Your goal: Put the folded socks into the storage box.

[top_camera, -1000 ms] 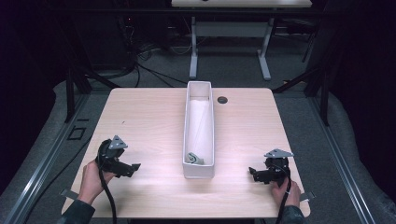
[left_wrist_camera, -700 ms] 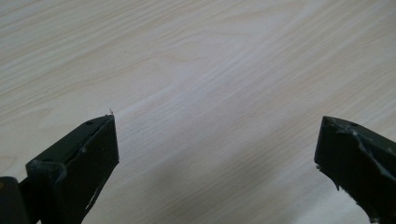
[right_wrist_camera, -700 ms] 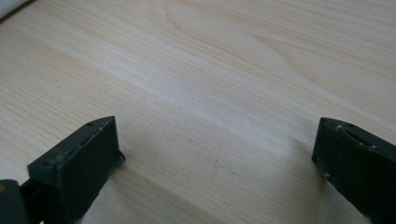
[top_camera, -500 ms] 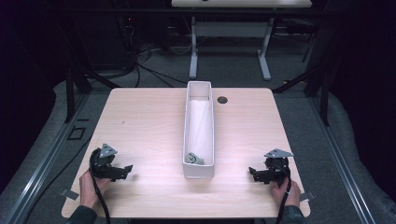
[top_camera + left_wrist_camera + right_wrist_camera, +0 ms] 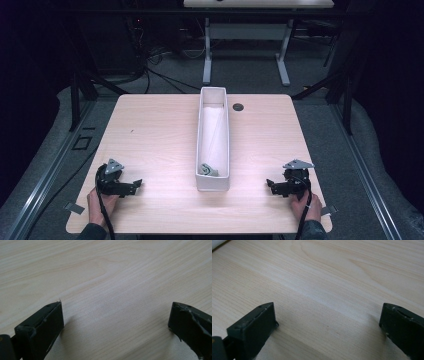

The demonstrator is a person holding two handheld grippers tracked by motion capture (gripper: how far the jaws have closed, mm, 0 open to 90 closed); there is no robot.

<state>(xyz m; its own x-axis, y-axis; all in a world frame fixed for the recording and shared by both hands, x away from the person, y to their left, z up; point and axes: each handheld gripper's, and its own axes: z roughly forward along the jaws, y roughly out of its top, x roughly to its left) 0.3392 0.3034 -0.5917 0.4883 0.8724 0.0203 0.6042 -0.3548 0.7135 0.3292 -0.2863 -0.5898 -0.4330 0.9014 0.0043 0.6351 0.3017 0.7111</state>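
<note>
White tray (image 5: pixel 214 145) sits mid-worktop (image 5: pixel 150 130), its long axis running away from me; a small grey-green thing (image 5: pixel 207 170) at its near end is too small for me to identify. Beyond the pale wood lie dark floor and cables. My left hand-held gripper (image 5: pixel 136 184) and right hand-held gripper (image 5: pixel 270 184) rest near the front edge, wide open, empty.

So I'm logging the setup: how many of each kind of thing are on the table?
Grippers: 2, left and right
White bin: 1
Small grey-green item in the bin: 1
Total: 4
</note>
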